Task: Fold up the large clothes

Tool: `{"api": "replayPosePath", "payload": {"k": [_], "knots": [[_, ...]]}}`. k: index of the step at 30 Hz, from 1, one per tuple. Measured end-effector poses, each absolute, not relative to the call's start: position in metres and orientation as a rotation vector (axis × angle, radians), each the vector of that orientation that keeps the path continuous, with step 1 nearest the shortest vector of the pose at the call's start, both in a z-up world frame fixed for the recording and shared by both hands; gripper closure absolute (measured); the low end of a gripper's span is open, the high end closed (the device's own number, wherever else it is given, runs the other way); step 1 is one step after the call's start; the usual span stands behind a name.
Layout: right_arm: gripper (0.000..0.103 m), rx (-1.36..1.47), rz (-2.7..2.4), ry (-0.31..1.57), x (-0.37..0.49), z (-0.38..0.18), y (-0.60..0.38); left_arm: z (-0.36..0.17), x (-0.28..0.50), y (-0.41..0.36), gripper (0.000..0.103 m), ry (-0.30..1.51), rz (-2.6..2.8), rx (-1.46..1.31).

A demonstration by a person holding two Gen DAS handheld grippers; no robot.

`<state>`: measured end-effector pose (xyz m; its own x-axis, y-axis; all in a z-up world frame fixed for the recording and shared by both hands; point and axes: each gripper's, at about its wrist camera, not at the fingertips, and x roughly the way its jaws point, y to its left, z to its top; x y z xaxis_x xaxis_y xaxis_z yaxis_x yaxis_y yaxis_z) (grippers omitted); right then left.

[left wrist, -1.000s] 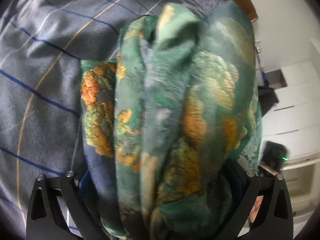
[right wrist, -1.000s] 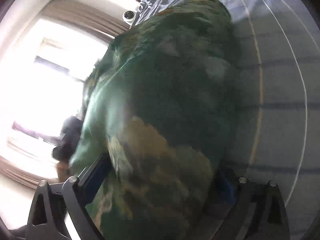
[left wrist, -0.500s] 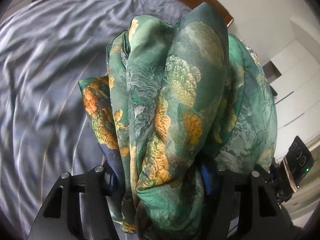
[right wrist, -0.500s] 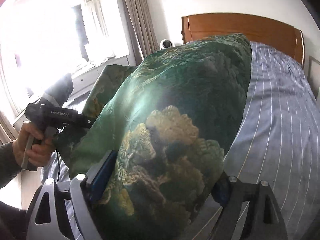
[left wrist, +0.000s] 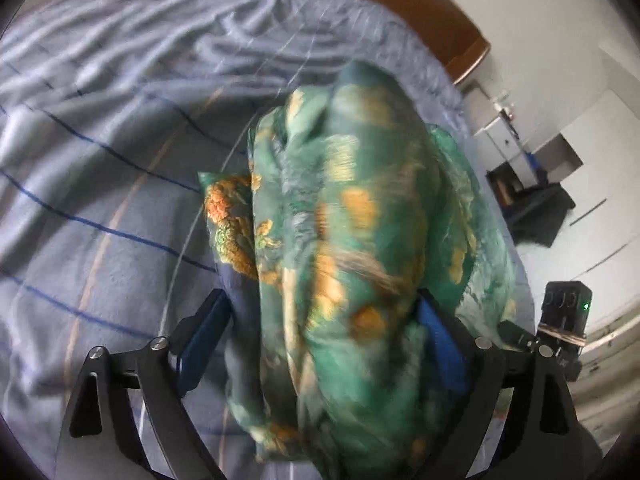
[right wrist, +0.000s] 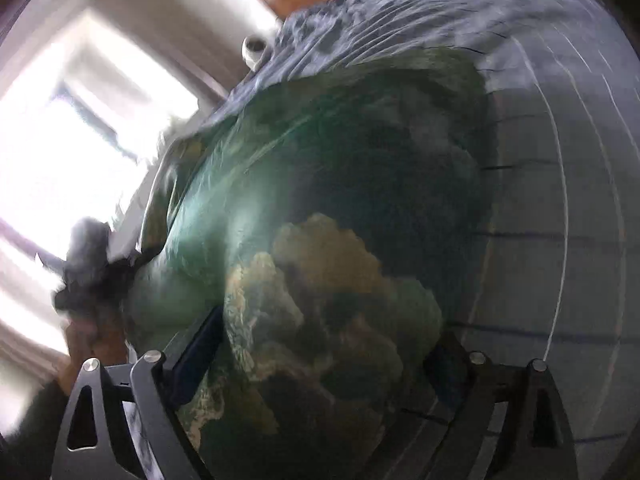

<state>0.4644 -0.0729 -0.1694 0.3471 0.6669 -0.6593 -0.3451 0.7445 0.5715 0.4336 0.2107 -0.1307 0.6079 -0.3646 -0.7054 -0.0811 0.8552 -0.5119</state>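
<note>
A green garment (left wrist: pixel 352 200) with orange and yellow flower print is bunched into a thick bundle over the blue striped bed (left wrist: pixel 100 160). It fills the gap of my left gripper (left wrist: pixel 322 300), whose jaws are opening; the blue face of the left pad (left wrist: pixel 204 340) shows bare beside the cloth. In the right wrist view the same garment (right wrist: pixel 340 160) billows between the jaws of my right gripper (right wrist: pixel 330 326), which are opening too. Its left pad (right wrist: pixel 200 352) lies at the cloth's edge and the right one is hidden behind it. Both views are blurred.
The striped bedsheet (right wrist: pixel 560 160) spreads around the bundle, with a wooden headboard (left wrist: pixel 400 0) at the far end. White cupboards (left wrist: pixel 600 140) stand to the right. A bright window (right wrist: pixel 60 140) is at the left, and a person's hand (right wrist: pixel 88 340) holds the other gripper's handle there.
Both pairs of jaws have spread wider than half a second ago. The bundle has swung lower toward the bed and both views have turned.
</note>
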Motion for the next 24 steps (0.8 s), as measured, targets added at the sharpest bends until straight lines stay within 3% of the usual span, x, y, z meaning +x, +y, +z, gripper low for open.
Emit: {"api": "replayPosePath", "payload": {"k": [3, 4, 8, 14, 24], "knots": [[0.008, 0.361, 0.663, 0.942, 0.441, -0.156, -0.083, -0.089, 0.403, 0.182, 0.007, 0.808, -0.085, -0.260], [0.008, 0.298, 0.644, 0.896, 0.427, -0.144, -0.085, -0.079, 0.390, 0.173, 0.001, 0.774, -0.041, -0.171], [0.008, 0.002, 0.558, 0.683, 0.361, -0.092, -0.077, -0.049, 0.331, 0.119, 0.000, 0.642, 0.124, 0.080], [0.008, -0.141, 0.360, 0.434, 0.263, -0.034, -0.079, -0.036, 0.286, 0.079, 0.001, 0.625, 0.141, 0.031], [0.008, -0.210, 0.206, 0.570, 0.186, -0.030, -0.071, -0.028, 0.223, 0.040, 0.000, 0.682, 0.173, -0.042]]}}
